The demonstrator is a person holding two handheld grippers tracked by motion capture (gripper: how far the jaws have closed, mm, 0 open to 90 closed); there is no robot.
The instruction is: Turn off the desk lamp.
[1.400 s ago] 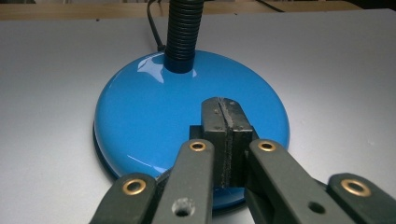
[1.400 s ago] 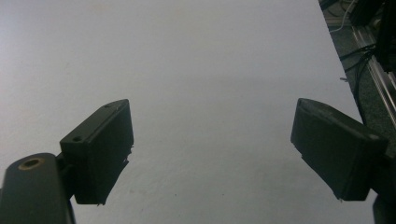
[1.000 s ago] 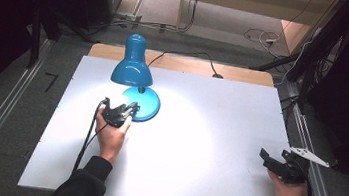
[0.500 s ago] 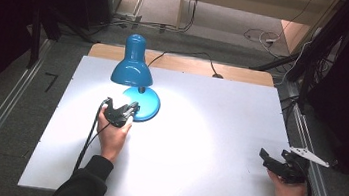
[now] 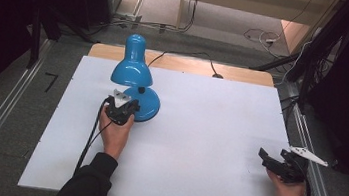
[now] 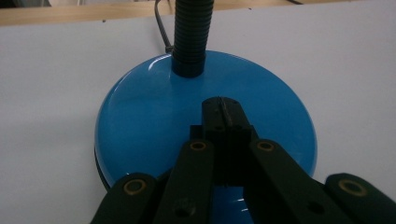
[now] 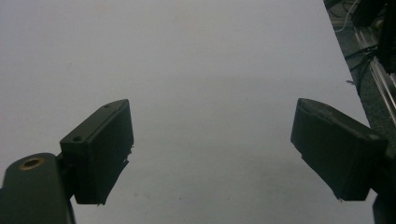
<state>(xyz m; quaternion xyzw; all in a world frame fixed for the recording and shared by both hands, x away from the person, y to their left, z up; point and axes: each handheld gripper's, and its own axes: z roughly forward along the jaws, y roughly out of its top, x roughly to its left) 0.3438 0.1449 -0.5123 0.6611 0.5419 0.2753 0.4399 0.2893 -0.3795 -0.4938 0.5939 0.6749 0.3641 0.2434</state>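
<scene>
The left tool point(image 5: 121, 110) is hovering over the round base point(image 6: 154, 116) of the blue lamp point(image 5: 133, 67), its jaws pressed together with nothing between them, the tips seemingly resting on the base, though contact is hard to confirm. The lamp is standing toward the far left of the white desk point(image 5: 208, 132), its black neck point(image 6: 191, 37) rising from the base. The right tool point(image 5: 280, 166) is waiting at the desk's near right edge, jaws spread wide and holding nothing
</scene>
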